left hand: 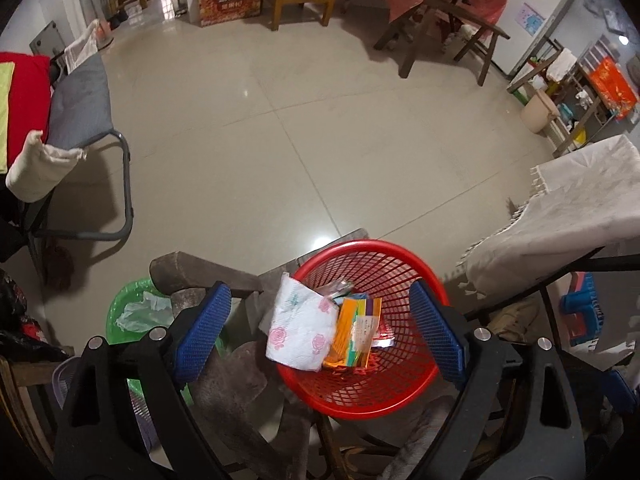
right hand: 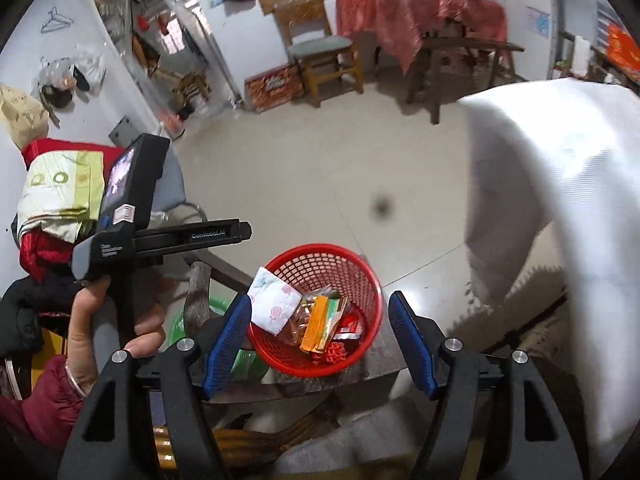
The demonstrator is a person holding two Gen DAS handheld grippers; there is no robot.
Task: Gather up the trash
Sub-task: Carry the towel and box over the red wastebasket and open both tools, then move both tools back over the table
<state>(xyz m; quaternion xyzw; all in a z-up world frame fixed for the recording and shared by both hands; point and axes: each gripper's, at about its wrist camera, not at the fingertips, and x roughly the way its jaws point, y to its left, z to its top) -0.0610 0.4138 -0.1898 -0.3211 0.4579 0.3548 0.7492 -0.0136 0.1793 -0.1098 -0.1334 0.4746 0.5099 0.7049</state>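
I have both tools spread wide and empty. My left gripper [left hand: 320, 332] hangs over the red basket [left hand: 362, 394], which sits on a dark wooden stool [left hand: 236, 376] near me. Inside lie a floral tissue pack [left hand: 300, 330], leaning on the left rim, and an orange box [left hand: 352, 332] just beside it. My right gripper [right hand: 320, 340] frames the same basket [right hand: 316, 368]. A green bin [left hand: 132, 312] stands to the left.
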